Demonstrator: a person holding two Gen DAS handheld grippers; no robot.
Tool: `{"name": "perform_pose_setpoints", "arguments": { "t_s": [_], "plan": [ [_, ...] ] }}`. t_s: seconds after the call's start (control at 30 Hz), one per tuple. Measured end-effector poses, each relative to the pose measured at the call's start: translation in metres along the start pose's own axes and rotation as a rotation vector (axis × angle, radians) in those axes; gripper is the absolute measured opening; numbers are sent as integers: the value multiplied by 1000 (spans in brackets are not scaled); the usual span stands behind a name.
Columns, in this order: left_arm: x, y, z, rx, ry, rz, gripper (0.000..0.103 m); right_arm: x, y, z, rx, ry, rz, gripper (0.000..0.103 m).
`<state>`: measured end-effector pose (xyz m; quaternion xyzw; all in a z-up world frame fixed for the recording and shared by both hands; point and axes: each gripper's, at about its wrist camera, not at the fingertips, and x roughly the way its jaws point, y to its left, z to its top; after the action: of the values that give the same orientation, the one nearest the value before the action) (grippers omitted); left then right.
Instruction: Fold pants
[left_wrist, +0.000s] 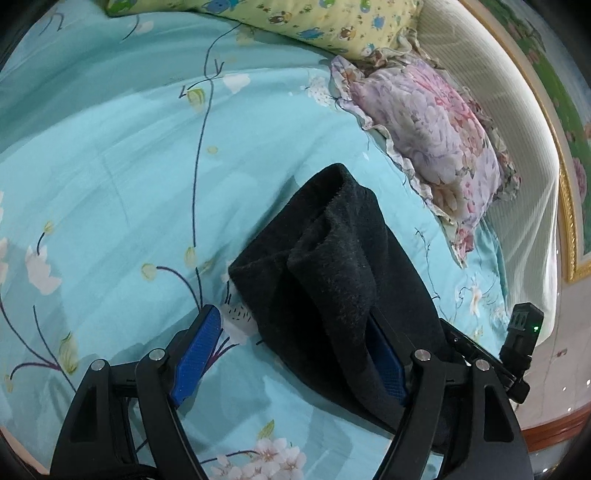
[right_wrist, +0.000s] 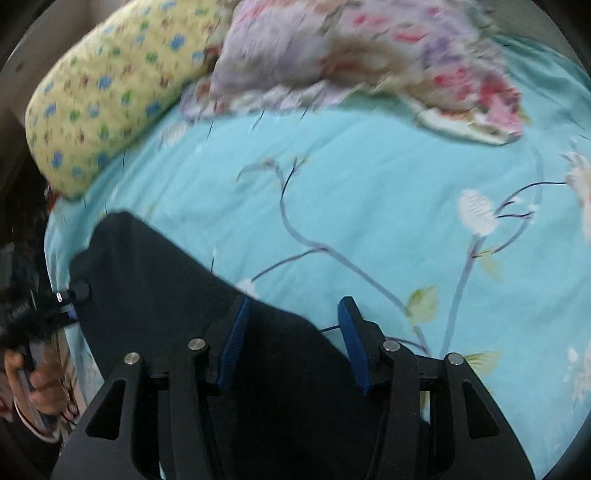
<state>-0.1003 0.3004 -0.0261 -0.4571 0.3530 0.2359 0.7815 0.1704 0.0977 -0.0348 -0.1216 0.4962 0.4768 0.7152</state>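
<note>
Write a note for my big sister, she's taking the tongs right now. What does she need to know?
Left tongs: open, with the dark pants draped over one finger; the other finger is bare. No real grip.
Right tongs: open, over a flat part of the pants, not pinching.
The pants lie on the blue flowered bedspread, one end bunched and raised. The purple pillow and yellow pillow sit beyond them.
Done: no neat fold shows yet.
Left: probably smooth the bunched end flat, then grip an edge and fold.
</note>
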Motion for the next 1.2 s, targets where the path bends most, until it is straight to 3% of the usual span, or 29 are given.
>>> {"name": "perform_pose_setpoints", "arguments": {
  "t_s": [0.1,0.2,0.27,0.33,0.43,0.6,0.77,1.03,1.1,1.2],
  "plan": [
    [5,-8,1,38,-11,14,76,-1,4,-2,-34,23,3,48],
    [13,-19,1,102,-13,22,60,0,10,-4,-84,53,7,41],
    [18,-21,2,123,-8,7,39,1,12,-5,-101,68,15,33],
    [18,-16,5,108,-1,-45,26,-2,14,-5,-107,68,3,23],
    [7,-16,6,126,-16,-105,19,-15,21,-7,-127,43,-12,16],
    [-38,-24,4,211,-80,-215,19,-46,40,-4,-187,-58,-101,14],
    [-67,-16,6,251,-111,-251,19,-50,44,4,-174,-137,-123,11],
    [-37,12,14,248,-69,-181,19,-3,60,0,-159,-117,-145,10],
    [-26,14,13,255,-54,-141,22,1,56,-2,-132,-108,-129,10],
    [-26,21,12,232,-67,-87,35,-8,51,-6,-92,-147,-112,16]
  ]
}}
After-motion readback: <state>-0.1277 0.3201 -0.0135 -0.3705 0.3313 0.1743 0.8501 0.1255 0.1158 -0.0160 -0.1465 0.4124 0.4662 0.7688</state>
